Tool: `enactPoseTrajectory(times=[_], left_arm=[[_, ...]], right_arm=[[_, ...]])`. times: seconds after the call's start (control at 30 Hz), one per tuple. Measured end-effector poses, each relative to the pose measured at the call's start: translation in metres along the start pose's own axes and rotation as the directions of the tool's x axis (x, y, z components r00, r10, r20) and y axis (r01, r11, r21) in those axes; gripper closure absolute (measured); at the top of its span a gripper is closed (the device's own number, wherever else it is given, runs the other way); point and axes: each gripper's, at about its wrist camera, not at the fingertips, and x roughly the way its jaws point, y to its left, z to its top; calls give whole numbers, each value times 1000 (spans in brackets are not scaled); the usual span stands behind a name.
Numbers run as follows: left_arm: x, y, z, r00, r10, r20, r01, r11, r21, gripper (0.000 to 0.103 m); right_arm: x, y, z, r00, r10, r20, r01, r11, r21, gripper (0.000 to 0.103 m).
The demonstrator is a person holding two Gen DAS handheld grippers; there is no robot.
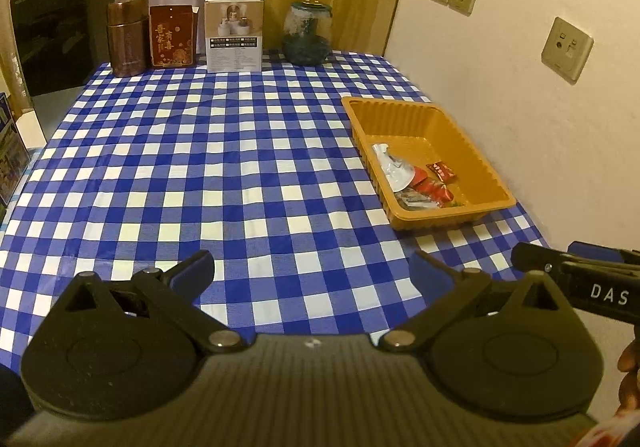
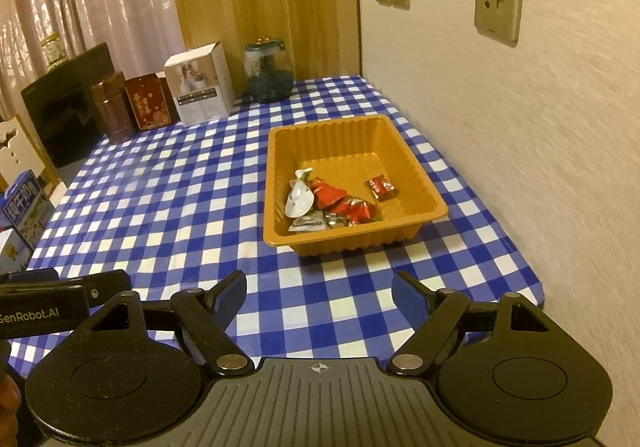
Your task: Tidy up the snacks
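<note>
An orange plastic tray (image 1: 472,129) (image 2: 416,171) sits on the blue-and-white checked tablecloth near the right wall. Inside it lie several wrapped snacks: a white packet (image 1: 394,167) (image 2: 298,201), red packets (image 1: 434,187) (image 2: 328,195) and a small red sweet (image 1: 442,171) (image 2: 382,187). My left gripper (image 1: 312,275) hovers open over bare cloth, left of and nearer than the tray, nothing between its fingers. My right gripper (image 2: 318,297) is open too, empty, over the cloth in front of the tray. Each gripper shows at the edge of the other's view.
Along the table's far edge stand a brown canister (image 1: 126,35), a red box (image 1: 173,35), a white carton (image 1: 234,31) and a dark glass jar (image 1: 306,33). A wall with sockets (image 2: 498,5) borders the right side. Cartons (image 2: 24,213) sit off the left edge.
</note>
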Motion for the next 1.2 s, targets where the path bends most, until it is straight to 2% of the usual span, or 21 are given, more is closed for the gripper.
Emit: enactPoseTrajectory(times=[1.2], left_arm=[[2, -5, 3, 1000, -9, -1, 9, 1000, 12, 0]], right_arm=[[0, -2, 2, 1000, 1, 2, -1, 1000, 5, 24]])
